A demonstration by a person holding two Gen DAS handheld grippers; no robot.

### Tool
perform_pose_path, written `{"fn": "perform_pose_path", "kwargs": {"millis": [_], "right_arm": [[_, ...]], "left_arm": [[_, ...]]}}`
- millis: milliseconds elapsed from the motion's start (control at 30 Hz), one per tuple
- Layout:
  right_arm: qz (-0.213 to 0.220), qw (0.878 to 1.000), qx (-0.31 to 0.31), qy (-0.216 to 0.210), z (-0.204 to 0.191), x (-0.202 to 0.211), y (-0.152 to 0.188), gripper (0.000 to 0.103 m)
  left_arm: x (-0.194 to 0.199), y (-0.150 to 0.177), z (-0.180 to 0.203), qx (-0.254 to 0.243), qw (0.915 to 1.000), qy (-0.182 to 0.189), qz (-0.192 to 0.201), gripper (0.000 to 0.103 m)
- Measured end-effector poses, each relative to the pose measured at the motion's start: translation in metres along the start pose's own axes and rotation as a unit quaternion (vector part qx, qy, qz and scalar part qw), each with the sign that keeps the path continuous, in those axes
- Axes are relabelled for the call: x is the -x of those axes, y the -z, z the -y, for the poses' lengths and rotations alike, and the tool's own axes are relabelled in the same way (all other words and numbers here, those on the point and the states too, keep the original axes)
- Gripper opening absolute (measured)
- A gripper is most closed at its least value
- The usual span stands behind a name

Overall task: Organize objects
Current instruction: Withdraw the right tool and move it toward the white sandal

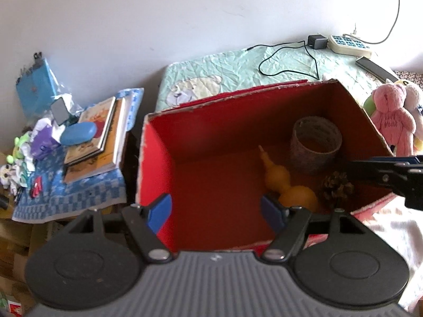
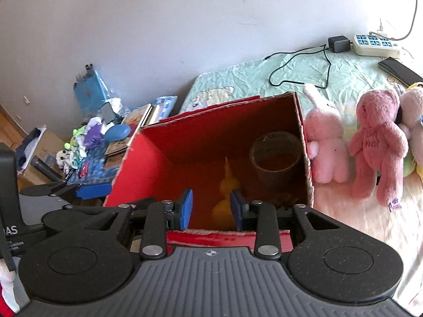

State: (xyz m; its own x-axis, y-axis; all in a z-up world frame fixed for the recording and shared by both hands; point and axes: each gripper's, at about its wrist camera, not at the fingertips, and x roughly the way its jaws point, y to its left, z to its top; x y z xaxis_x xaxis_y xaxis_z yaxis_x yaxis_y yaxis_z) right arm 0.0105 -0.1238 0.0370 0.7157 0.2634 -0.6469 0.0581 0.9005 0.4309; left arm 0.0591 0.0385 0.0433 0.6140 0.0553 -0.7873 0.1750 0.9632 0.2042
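Both grippers, left (image 1: 215,212) and right (image 2: 210,208), hover with jaws open and empty over the box (image 1: 156,158); risk: next reach for the bear (image 2: 378,142) at 2 o'clock could clip the box wall.

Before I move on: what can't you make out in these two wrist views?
- Red box floor, near edge: both views, hidden by the grippers.
- Pine cone: right view, dark and hidden behind the right gripper.
- Yellow gourd: blurred in both views.
- Book stack titles: too small.
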Motion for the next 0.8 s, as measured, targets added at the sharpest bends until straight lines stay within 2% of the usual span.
{"fn": "perform_pose_path", "kwargs": {"millis": [133, 500, 800], "right_arm": [[0.009, 1.0, -0.002, -0.004, -0.005, 0.007, 0.008, 0.041], [0.032, 0.999, 0.001, 0.008, -0.016, 0.022, 0.036, 0.041], [0.018, 0.999, -0.009, 0.032, -0.016, 0.023, 0.064, 0.041]], "left_arm": [[0.011, 0.009, -0.001, -0.003, 1.0, -0.001, 0.007, 0.079], [0.029, 0.03, -0.003, 0.005, 1.0, 0.003, 0.003, 0.08], [0.03, 0.054, 0.012, -0.002, 0.9997, 0.016, -0.021, 0.081]]}}
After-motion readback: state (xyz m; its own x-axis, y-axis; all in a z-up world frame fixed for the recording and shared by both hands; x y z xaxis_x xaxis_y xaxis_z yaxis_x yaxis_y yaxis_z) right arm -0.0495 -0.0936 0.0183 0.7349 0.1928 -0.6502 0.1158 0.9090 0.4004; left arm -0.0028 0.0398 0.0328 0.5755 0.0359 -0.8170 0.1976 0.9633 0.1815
